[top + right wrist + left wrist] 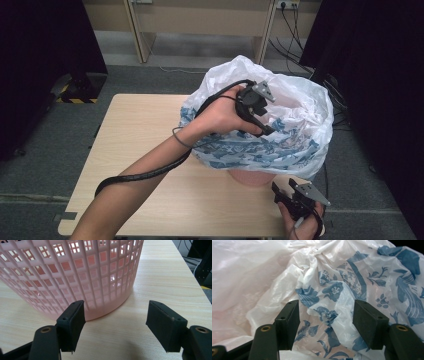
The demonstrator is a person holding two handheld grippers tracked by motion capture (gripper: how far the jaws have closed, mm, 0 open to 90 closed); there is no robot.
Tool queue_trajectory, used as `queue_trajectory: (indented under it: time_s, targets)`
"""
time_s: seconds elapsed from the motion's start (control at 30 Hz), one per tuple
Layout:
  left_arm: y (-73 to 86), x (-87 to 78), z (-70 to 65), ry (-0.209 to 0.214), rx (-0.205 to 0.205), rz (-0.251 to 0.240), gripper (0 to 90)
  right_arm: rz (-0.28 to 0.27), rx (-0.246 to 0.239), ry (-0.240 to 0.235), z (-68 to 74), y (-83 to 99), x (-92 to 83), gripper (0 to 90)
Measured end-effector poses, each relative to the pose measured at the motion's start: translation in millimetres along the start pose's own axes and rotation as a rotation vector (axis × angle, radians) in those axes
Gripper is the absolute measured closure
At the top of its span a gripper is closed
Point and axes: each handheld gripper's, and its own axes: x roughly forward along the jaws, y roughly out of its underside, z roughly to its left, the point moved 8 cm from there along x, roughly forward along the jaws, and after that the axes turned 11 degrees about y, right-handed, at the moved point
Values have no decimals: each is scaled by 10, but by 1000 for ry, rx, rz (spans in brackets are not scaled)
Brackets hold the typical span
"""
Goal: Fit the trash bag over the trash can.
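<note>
White and blue plastic bag [342, 290] between wide-open left gripper [325, 322] jaws, not pinched. Right gripper [116, 326] open too, empty, near pink basket [75, 272].

Light wood table [140, 150] on grey carpet [45, 180]; black curtains [40, 50] both sides, wooden furniture legs [137, 35] behind.

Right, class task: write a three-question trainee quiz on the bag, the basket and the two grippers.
1. True or false: the left gripper is shut on the plastic bag.
2. What does the bag line? A) a cardboard box B) a pink lattice basket C) a metal bucket
3. Where does the right gripper point?

Key: 1 false, its jaws are open inside the bag. 2 B. 3 At the basket's base on the wooden table, jaws open.
</note>
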Motion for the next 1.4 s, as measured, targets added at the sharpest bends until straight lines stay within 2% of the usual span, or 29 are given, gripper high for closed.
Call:
queue_trajectory:
  time_s: [0.17,0.33,0.37,0.57,0.67,0.7,0.83,0.97,1.23,1.4]
  targets:
    - [-52,-69,122,-35,-12,4,386,-1,2,-2,-1,0,-1,313]
    - [-38,-40,335,-84,-44,44,399,0,3,-3,-1,0,0,313]
    - [-3,-14,400,-99,-52,64,416,-2,5,-6,-3,-2,-1,313]
    - [157,75,559,-149,-72,138,461,1,5,-7,-3,0,3,313]
    - [200,112,580,-154,-82,158,497,0,6,-7,-3,-1,2,314]
    - [236,141,594,-163,-78,187,517,0,6,-7,-5,-1,1,314]
    - [293,210,599,-178,-79,241,582,1,4,-6,-2,-1,2,313]
    - [355,292,611,-173,-88,290,627,-1,8,-8,-5,-1,1,313]
    - [489,379,669,-161,-113,361,649,-1,10,-11,-6,-1,0,313]
    - [525,400,663,-155,-113,373,640,-2,8,-10,-4,-2,-1,313]
